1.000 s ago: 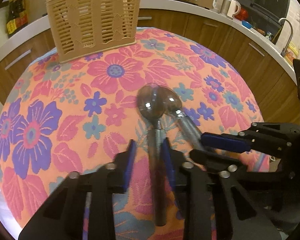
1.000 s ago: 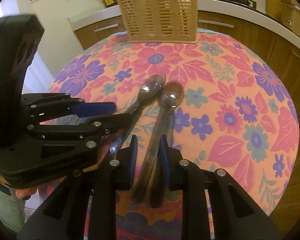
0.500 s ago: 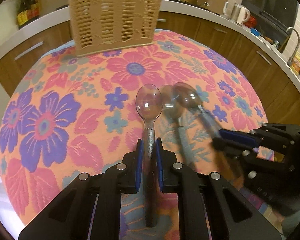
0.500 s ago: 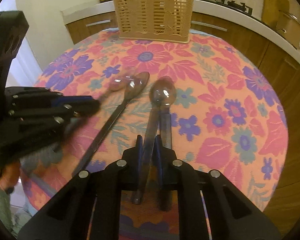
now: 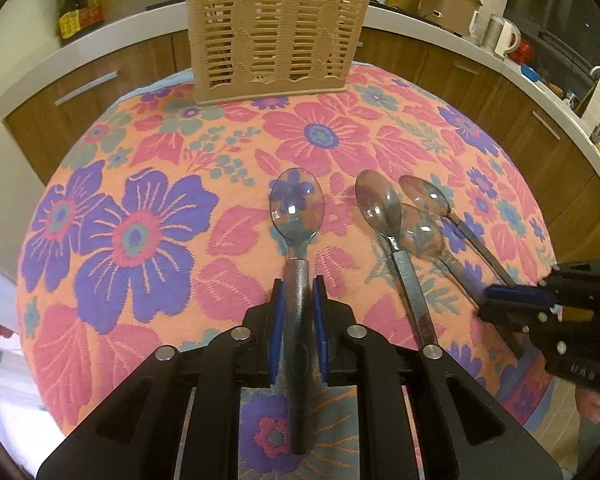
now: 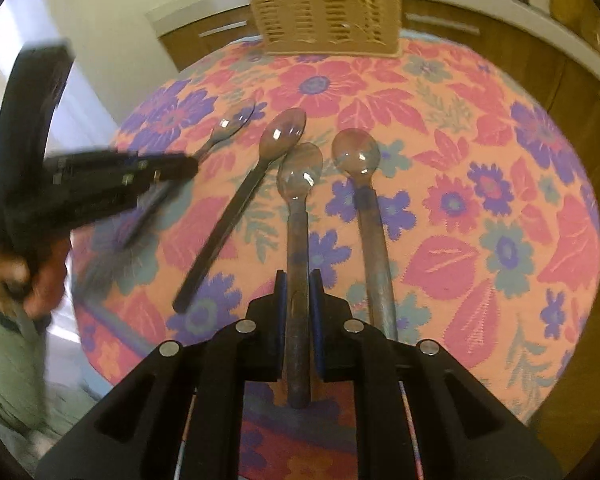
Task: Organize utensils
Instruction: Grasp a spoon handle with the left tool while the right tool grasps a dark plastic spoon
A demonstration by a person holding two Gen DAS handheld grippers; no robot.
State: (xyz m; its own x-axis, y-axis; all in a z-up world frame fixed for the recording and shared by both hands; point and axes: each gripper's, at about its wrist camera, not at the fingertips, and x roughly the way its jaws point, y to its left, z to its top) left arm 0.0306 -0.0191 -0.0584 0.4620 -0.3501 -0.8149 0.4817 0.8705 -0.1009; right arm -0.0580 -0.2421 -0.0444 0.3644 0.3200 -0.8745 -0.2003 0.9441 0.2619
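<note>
Left tongs (image 5: 299, 300) carried spoon (image 5: 297, 216) leftward, away from others.

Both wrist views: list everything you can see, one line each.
basket: one, tan, slotted, at the far edge of the cloth
tablecloth: one, orange with pink and purple flowers
loose spoons: two, clear smoky bowls, grey handles, lying on the cloth
left spoon: one, same kind, in the left tongs
right spoon: one, same kind, in the right tongs
bottle: one, dark, on the counter behind
pot: one, beige, on the counter
mug: one, white, on the counter
left tongs: black, blue pads, jaws opening, handle between them
right tongs: black, blue pads, closed on its spoon
hand: one, blurred, gripping the left tongs
</note>
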